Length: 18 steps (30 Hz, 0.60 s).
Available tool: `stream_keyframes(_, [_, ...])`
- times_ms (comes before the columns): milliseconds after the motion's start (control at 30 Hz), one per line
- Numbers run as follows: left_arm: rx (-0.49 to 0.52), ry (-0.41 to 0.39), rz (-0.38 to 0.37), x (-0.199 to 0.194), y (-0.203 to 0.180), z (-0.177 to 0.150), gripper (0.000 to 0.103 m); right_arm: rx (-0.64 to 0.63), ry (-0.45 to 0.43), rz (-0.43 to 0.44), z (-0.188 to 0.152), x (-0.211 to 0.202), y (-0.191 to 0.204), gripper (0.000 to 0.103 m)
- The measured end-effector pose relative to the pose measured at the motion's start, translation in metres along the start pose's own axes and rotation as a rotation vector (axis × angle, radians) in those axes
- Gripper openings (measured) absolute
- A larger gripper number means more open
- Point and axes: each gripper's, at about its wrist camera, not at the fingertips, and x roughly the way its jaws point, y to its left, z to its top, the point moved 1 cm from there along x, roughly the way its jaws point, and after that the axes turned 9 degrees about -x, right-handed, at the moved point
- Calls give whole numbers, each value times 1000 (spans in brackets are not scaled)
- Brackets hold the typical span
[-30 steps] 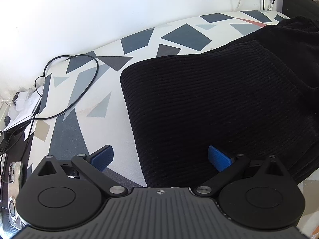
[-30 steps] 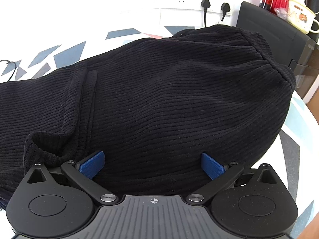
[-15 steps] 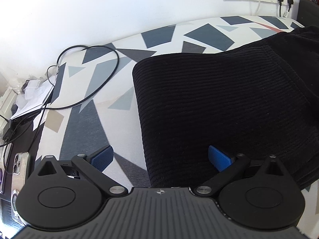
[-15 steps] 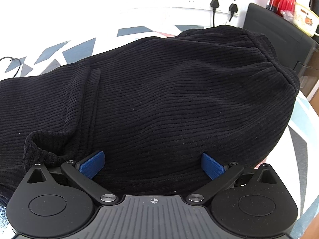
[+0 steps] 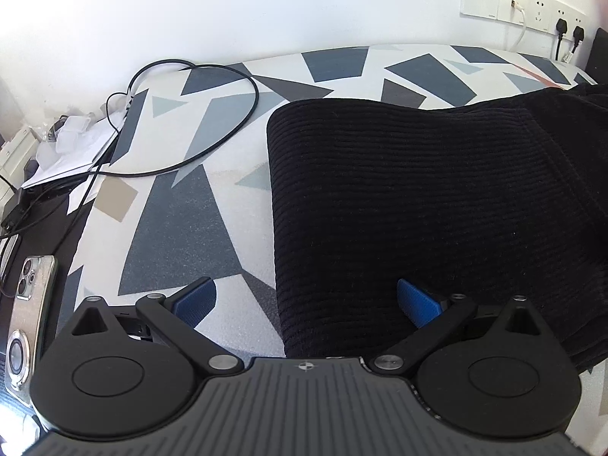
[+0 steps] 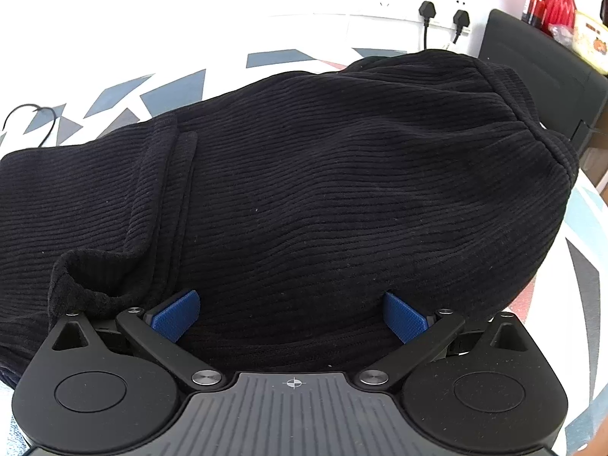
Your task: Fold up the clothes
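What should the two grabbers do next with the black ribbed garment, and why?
Probably ease both down and pinch its near edge. The left gripper and right gripper are open and hold nothing, and the black ribbed garment lies on the patterned table.

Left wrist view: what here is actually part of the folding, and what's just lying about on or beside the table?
Part of the job:
- black ribbed garment
- left gripper, open
- right gripper, open
- patterned table cover

Lying about:
- black cable
- phone
- papers
- wall sockets
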Motion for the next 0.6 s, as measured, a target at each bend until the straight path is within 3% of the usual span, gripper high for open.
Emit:
stream_keyframes(100, [25, -2, -2, 0, -2, 1, 103, 59, 16, 1, -2, -10, -19, 102])
stream_keyframes(200, [48, -5, -4, -1, -4, 2, 103, 129, -5, -62, -10, -33, -47, 102])
stream_keyframes(433, [35, -45, -21, -22, -8, 2, 103, 364, -109, -216, -53, -88, -125, 102])
stream_keyframes(600, [13, -81, -41, -43, -10, 1, 103, 492, -181, -250, -82, -104, -185, 102])
